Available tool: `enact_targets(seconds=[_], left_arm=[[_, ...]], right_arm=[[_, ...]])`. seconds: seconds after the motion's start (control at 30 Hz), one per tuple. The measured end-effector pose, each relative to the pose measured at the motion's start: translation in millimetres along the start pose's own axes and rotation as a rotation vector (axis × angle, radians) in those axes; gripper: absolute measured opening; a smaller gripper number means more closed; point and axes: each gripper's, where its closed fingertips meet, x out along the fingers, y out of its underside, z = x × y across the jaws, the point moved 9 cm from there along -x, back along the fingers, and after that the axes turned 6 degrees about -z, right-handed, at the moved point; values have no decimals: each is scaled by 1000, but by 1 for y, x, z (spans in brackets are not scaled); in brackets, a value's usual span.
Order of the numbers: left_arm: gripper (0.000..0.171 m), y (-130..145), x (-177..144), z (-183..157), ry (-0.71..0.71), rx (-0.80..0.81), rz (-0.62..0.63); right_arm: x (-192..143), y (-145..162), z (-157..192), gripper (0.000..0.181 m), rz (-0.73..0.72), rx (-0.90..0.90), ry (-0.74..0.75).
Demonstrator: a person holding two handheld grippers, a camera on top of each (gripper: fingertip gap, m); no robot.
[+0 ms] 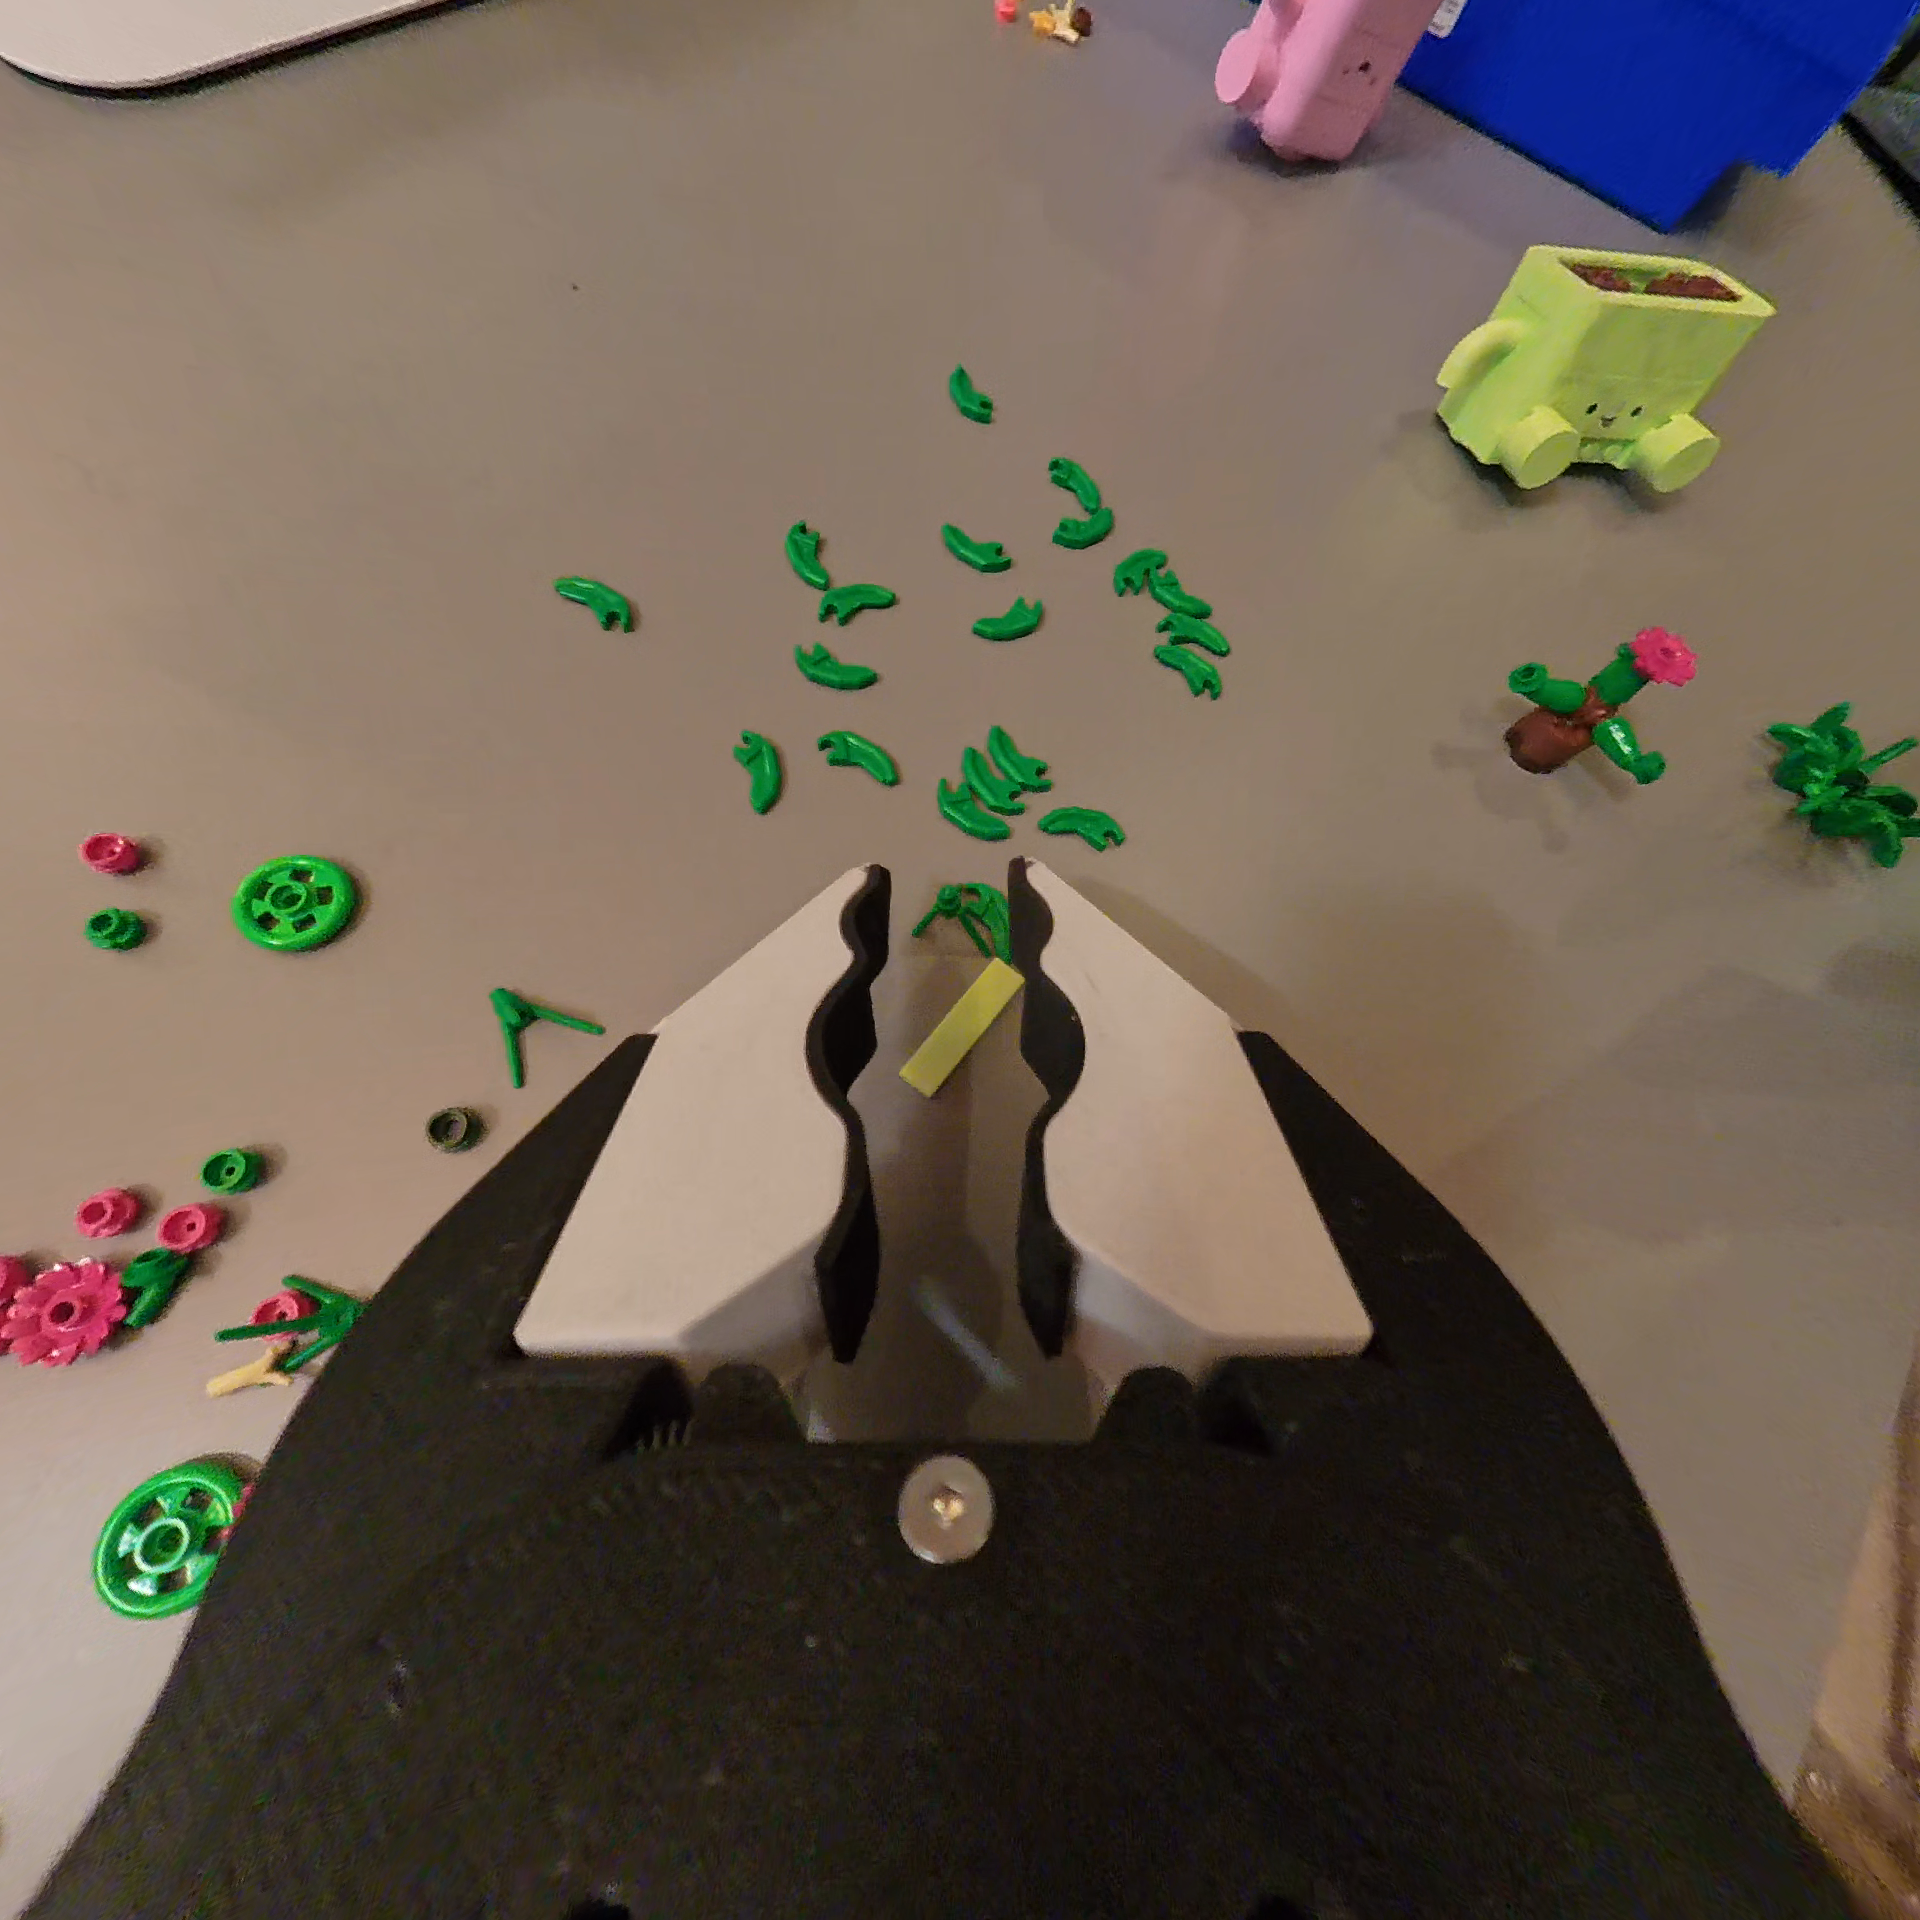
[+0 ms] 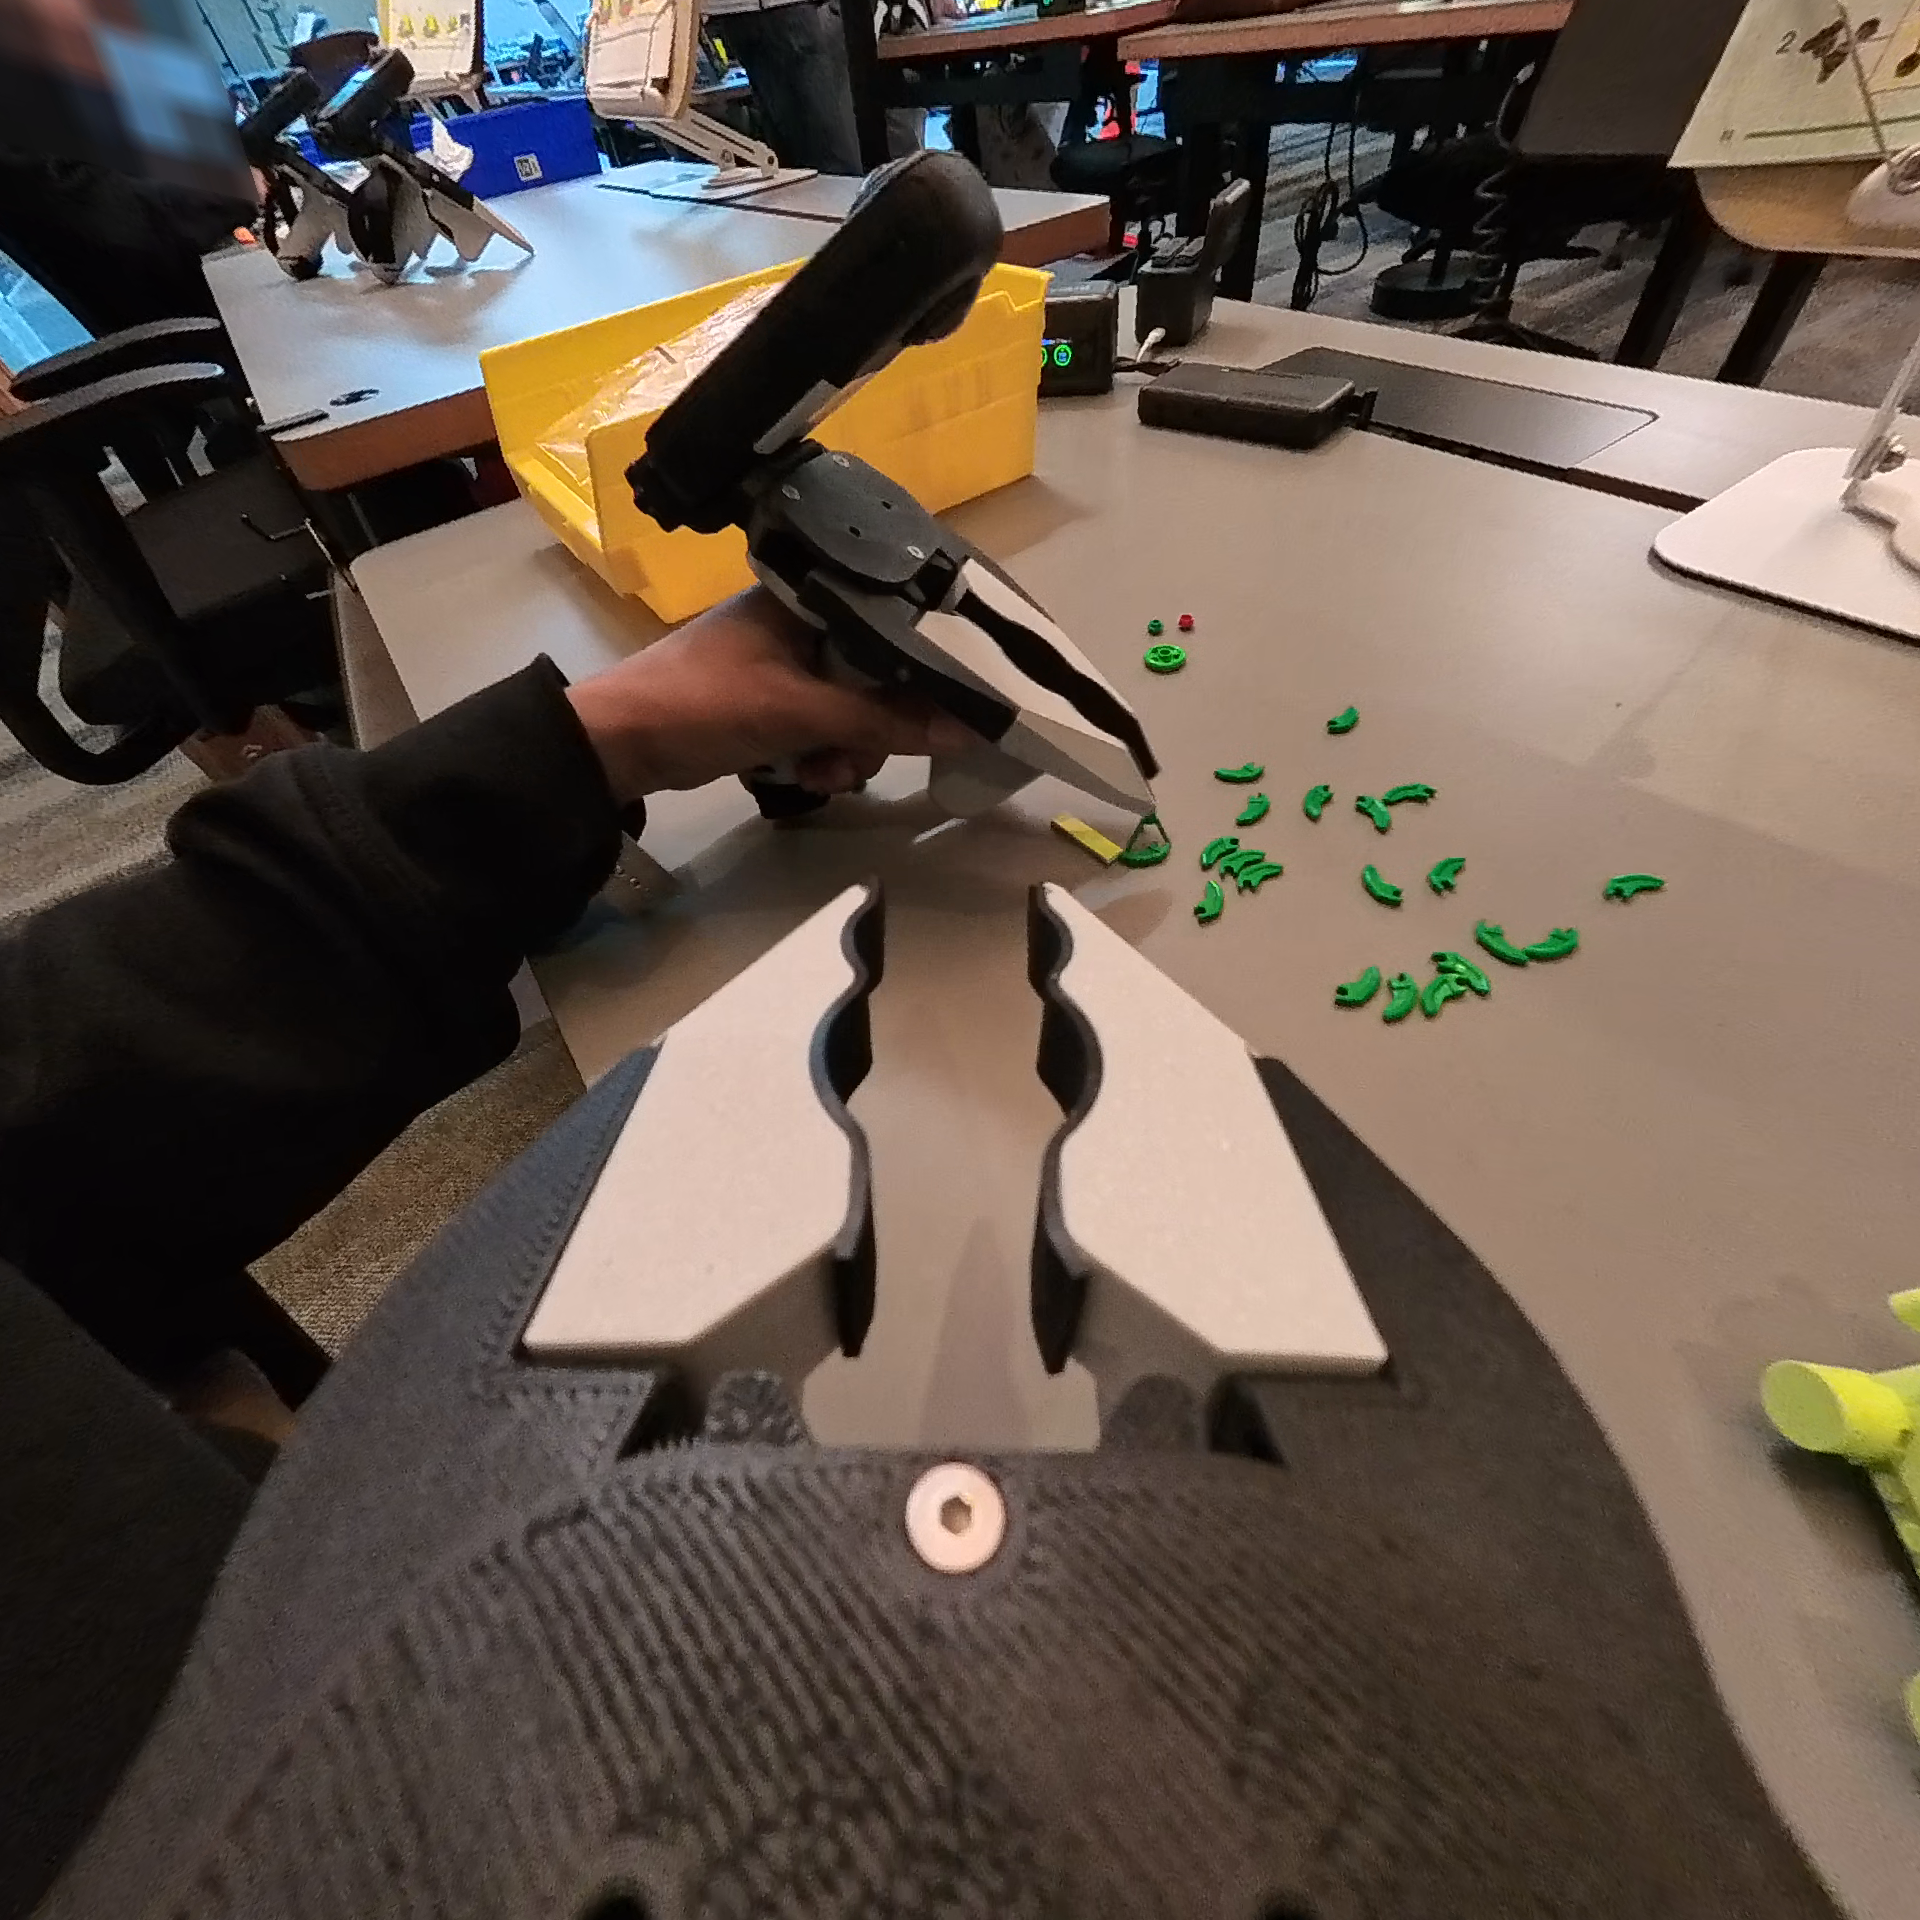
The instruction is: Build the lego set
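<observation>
My left gripper [image 1: 948, 873] is open, tips down near the grey table. A small green stem piece [image 1: 961, 909] lies between its fingertips, partly hidden by the right finger, with a lime tile [image 1: 961, 1029] just behind it. In the right wrist view the left gripper [image 2: 1148, 795], held by a hand, touches the stem piece [image 2: 1143, 844] beside the tile [image 2: 1086, 836]. Several green leaf pieces [image 1: 977, 623] are scattered ahead of it. My right gripper [image 2: 956, 894] is open and empty, above the table's near side.
A lime pot [image 1: 1600, 364], a pink pot [image 1: 1309, 73] and a blue bin [image 1: 1662, 94] stand far right. A brown branch with a pink flower [image 1: 1590, 707] and a leaf cluster [image 1: 1839, 779] lie right. Green wheels [image 1: 296, 902] and pink flowers [image 1: 57, 1314] lie left. A yellow bin [image 2: 935, 416] stands behind. Tip to tip, the grippers are about 15 centimetres apart. My right gripper's tips are some 20 centimetres from the lime pot [image 1: 1600, 364].
</observation>
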Motion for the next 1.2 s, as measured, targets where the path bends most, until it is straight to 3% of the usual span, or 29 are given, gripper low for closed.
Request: enact_targets(seconds=[0.23, 0.37, 0.5, 0.6, 0.7, 0.8, 0.9, 1.2], left_arm=[[6, 2, 8, -2, -34, 36, 68], [5, -3, 1, -2, 4, 6, -16], [4, -29, -21, -9, 215, -191, -326], [3, -49, -34, -22, 523, -400, -573], [3, -63, -36, -41, 823, -521, -704], [2, -72, -32, -62, 1068, -571, -754], [3, -77, -27, -78, 1208, -626, -765], [3, -80, -17, -96, 1307, -679, -761]], right_arm=[[-1, 2, -2, 27, -11, 24, -15], [-3, 1, -3, 27, -17, 25, -11], [-7, -5, -8, 27, -31, -17, 31], [-12, -18, -14, 27, -52, -155, 119], [-19, -38, -13, 34, -126, -361, 217], [-24, -56, -4, 38, -237, -553, 265], [-26, -67, 6, 35, -288, -695, 242], [-21, -74, -2, 8, -300, -692, 274]])
